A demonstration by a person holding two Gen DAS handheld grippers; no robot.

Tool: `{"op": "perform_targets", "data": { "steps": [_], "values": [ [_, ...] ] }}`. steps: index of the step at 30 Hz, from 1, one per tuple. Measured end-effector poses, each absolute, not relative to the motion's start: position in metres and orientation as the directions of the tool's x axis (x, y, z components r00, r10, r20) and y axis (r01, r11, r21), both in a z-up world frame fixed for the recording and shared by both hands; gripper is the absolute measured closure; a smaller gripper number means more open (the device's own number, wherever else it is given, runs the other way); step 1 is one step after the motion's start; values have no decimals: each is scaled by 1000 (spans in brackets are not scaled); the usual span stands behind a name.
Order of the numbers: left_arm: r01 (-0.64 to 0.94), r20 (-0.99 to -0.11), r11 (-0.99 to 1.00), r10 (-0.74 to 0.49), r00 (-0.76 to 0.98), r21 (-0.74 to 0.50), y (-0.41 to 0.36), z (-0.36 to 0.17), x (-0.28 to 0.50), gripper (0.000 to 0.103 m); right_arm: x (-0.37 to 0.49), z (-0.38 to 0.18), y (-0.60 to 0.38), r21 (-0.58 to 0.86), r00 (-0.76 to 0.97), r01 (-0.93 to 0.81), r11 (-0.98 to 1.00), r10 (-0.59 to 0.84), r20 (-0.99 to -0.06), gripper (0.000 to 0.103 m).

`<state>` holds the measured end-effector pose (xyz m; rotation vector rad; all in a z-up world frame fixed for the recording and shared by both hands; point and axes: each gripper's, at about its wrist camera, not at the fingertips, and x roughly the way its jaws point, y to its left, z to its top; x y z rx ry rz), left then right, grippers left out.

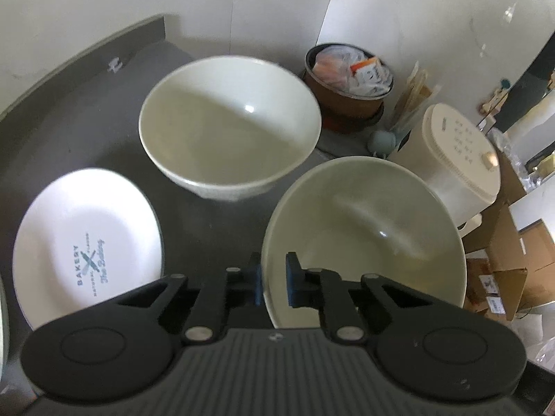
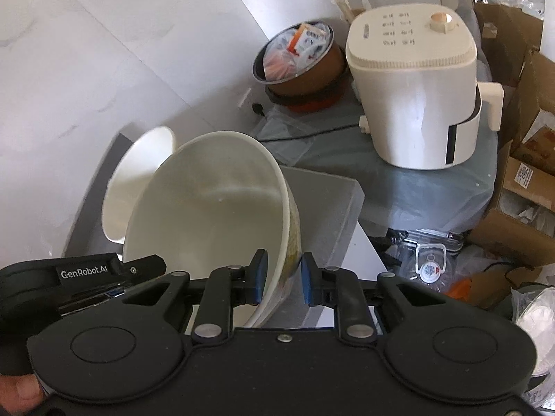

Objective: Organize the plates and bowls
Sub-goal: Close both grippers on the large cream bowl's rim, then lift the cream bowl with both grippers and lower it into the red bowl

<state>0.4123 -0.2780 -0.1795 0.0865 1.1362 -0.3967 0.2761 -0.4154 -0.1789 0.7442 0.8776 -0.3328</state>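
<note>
Left wrist view: left gripper [image 1: 274, 279] fingers clamped on near rim of cream bowl [image 1: 364, 235], beside second bowl [image 1: 229, 128] and bakery plate [image 1: 86, 242] on dark worktop [image 1: 208, 222]; right gripper [image 2: 283, 282] pinches same bowl's opposite wall; bowl tilted, apparently lifted. Step: two-handed carry; next likely nest it squarely into second bowl, level first.

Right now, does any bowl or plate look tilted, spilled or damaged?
Yes. The near bowl leans steeply, each hand-held gripper clamping its rim: left, right. The far bowl stands upright; the plate looks intact. Nothing is spilled.
</note>
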Motion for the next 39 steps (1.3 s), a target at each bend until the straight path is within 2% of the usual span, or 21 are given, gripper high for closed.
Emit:
{"op": "perform_targets", "data": {
  "steps": [14,23,39],
  "values": [
    [267,-852,949,-275,444,-168,-247,-125,383,94,263,-131,-396,486,684,451,749,59,-727,83],
    [174,-837,967,-250,486,-188,-214,-98,360,94,255,-112,-372,476,686,385,791,99,-721,83],
    [17,-839,980,-177,515,-196,-155,-86,320,90,249,-105,-326,456,631,248,855,214,-745,83]
  ]
}}
